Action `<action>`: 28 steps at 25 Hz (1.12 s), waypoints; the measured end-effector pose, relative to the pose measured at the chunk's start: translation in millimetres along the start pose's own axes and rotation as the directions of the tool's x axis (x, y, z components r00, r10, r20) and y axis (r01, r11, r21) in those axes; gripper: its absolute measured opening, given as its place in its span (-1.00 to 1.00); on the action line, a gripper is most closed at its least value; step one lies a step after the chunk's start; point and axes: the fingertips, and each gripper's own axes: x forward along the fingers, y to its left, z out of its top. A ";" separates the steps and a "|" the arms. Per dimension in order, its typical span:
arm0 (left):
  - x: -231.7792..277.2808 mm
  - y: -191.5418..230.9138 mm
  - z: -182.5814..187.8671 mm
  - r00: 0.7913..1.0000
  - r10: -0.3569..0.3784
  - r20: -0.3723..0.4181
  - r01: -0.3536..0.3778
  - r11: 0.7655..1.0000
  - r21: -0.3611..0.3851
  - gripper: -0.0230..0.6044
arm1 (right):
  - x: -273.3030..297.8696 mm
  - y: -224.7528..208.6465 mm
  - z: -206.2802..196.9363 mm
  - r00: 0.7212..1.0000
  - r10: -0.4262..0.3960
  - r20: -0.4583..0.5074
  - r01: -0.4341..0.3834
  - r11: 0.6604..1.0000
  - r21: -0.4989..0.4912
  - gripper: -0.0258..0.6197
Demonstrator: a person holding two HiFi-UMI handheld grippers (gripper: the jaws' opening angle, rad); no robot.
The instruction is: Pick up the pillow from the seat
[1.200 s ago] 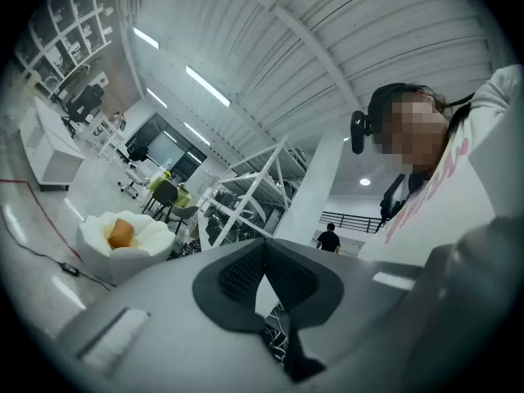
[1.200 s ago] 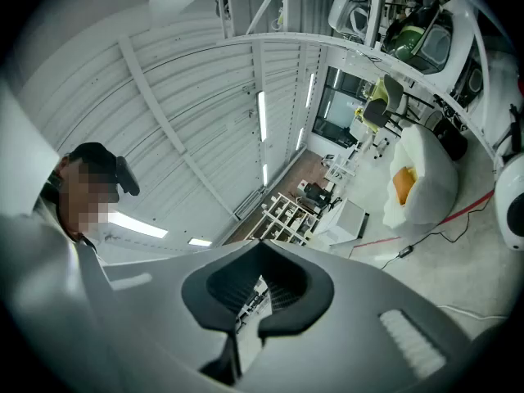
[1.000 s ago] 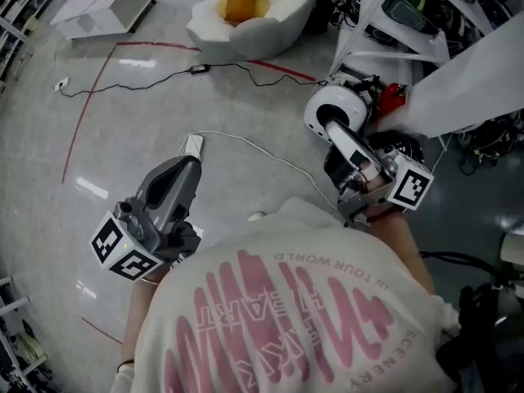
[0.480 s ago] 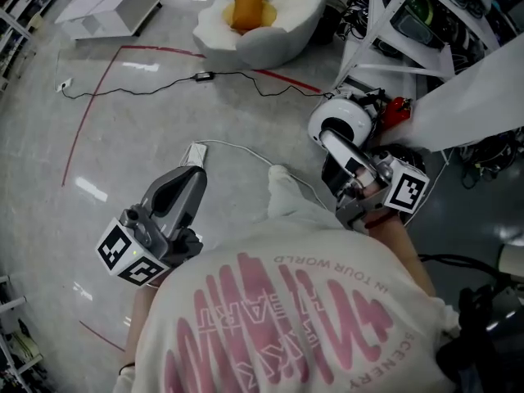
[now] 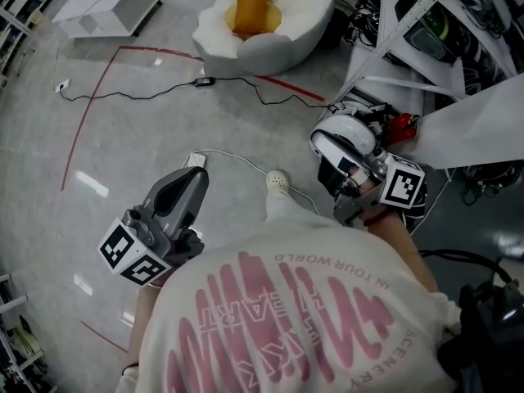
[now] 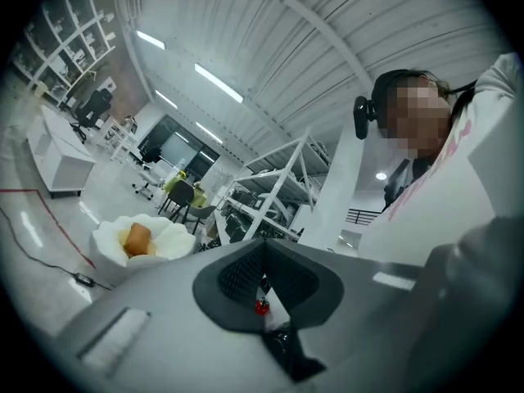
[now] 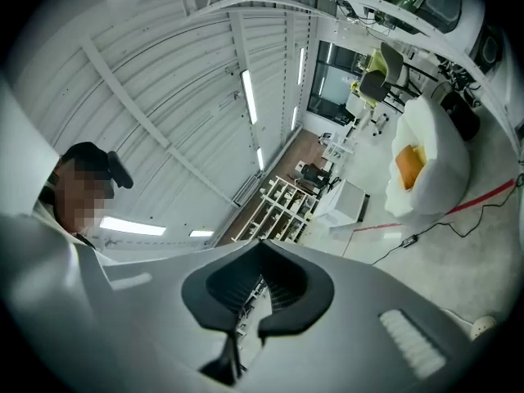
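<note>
A wide stretch of floor (image 5: 147, 137) is left open between the person and the white seat (image 5: 278, 43). It is crossed only by a black cable (image 5: 202, 81) and a white cable (image 5: 233, 151), both lying flat. The right side is closed off by a white metal frame (image 5: 393, 35) and white sheeting (image 5: 475, 125). A white cabinet (image 5: 106, 6) is set well apart at the seat's left. The orange pillow (image 5: 250, 13) is left uncovered in the seat's hollow

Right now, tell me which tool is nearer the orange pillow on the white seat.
Right, slightly. The right tool is short of the orange pillow, to its right; the left tool farther back, leftward.
</note>
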 end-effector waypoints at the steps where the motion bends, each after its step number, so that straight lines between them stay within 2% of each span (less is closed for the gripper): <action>1: 10.0 5.9 2.0 1.000 0.001 -0.002 -0.001 1.000 -0.006 -0.89 | 2.3 -9.4 9.0 1.000 -0.009 -0.010 0.009 1.000 -0.003 -0.91; 4: 39.5 20.0 3.2 1.000 -0.002 -0.016 0.002 1.000 -0.031 -0.89 | 9.9 -35.6 31.2 0.999 -0.029 -0.034 0.030 0.999 0.015 -0.91; 6: 55.7 30.1 0.6 0.999 0.021 -0.023 -0.023 0.998 -0.051 -0.89 | 16.6 -56.5 40.9 0.997 -0.056 -0.051 0.058 0.997 0.046 -0.91; 11: 85.0 69.4 -10.5 0.982 0.187 0.008 -0.185 0.975 -0.121 -0.89 | 35.8 -88.3 60.4 0.994 -0.042 -0.101 0.051 0.994 0.095 -0.91; 14: 102.4 90.8 -11.9 0.970 0.242 0.003 -0.238 0.956 -0.170 -0.89 | 39.6 -120.5 72.0 0.984 -0.100 -0.147 0.117 0.987 0.109 -0.91; 16: 115.4 101.7 -11.7 0.965 0.264 -0.002 -0.259 0.945 -0.200 -0.89 | 42.2 -146.4 75.4 0.969 -0.165 -0.183 0.194 0.969 0.154 -0.91; 18: 125.3 105.7 -13.2 0.959 0.282 -0.001 -0.277 0.939 -0.203 -0.89 | 42.3 -161.2 72.9 0.958 -0.190 -0.216 0.234 0.951 0.204 -0.91; 23: 135.9 106.8 -22.0 0.957 0.290 0.025 -0.280 0.941 -0.191 -0.89 | 42.2 -176.8 75.5 0.954 -0.182 -0.238 0.233 0.949 0.212 -0.91; 28: 133.2 114.2 -25.6 0.950 0.312 0.024 -0.302 0.934 -0.194 -0.89 | 40.2 -185.3 91.2 0.959 -0.189 -0.209 0.232 0.951 0.205 -0.91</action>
